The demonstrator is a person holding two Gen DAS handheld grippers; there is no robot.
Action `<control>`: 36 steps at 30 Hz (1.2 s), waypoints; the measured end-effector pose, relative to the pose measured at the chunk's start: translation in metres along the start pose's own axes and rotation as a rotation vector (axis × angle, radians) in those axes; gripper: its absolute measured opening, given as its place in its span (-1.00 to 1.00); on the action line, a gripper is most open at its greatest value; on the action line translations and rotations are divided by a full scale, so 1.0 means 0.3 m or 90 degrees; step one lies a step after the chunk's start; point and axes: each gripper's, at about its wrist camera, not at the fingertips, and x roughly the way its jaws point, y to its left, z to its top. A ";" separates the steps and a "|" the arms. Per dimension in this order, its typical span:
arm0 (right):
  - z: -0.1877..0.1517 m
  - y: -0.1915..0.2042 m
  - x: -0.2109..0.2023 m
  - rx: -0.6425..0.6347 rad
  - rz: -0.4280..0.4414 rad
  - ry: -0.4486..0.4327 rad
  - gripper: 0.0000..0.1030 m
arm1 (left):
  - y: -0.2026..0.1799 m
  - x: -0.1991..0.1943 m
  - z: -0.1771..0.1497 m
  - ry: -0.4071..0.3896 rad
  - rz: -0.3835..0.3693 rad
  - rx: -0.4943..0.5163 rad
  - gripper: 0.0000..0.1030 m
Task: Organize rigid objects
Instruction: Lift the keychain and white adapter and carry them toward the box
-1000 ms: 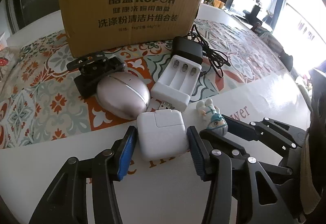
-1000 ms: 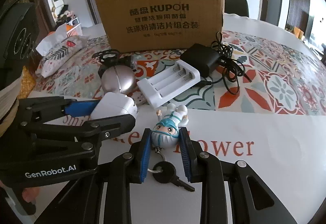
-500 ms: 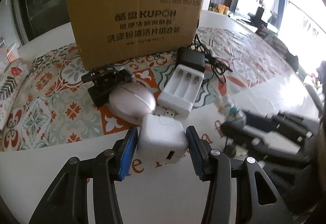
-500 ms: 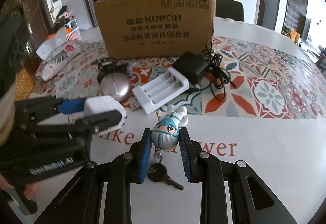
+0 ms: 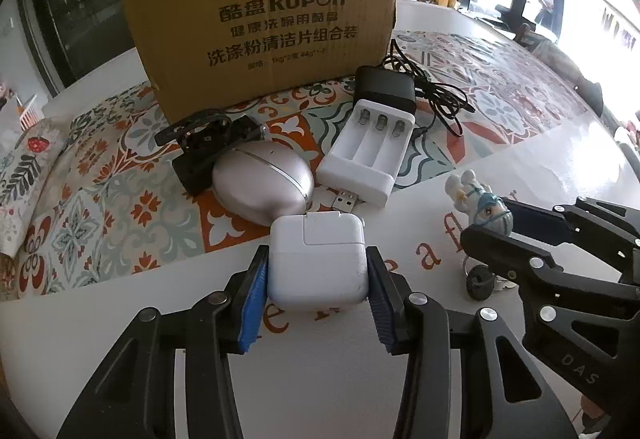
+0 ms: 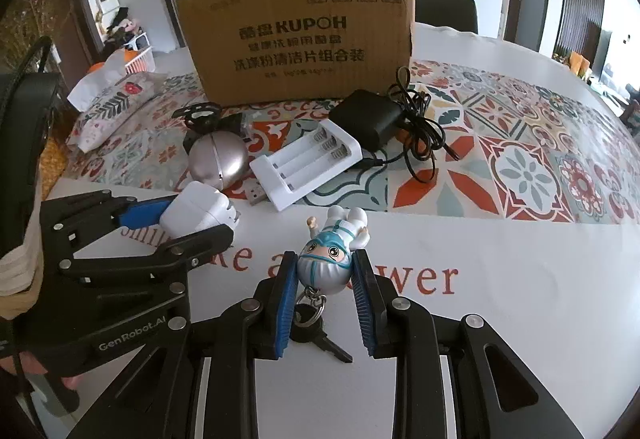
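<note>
A: What does the left gripper (image 5: 316, 271) have?
B: Its jaws have just been closing and now clamp the white charger block (image 5: 318, 259), a blue pad pressed on each side, over the white part of the table (image 5: 120, 319).
A: And the right gripper (image 6: 325, 275)?
B: It is closed on the head of the small figurine (image 6: 330, 255); a ring with a dark key (image 6: 316, 331) hangs from it, between the fingers.
A: What lies behind them?
B: On the patterned cloth (image 6: 520, 167) sit a silver egg-shaped case (image 5: 262, 187), a white battery charger (image 5: 370, 151), a black adapter (image 5: 386, 87) with its cord, and an upright cardboard box (image 5: 264, 27).
</note>
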 end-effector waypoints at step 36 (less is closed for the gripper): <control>0.323 0.055 -0.300 -0.005 0.011 -0.153 -0.45 | 0.126 -0.389 0.286 -0.138 0.025 -0.121 -0.13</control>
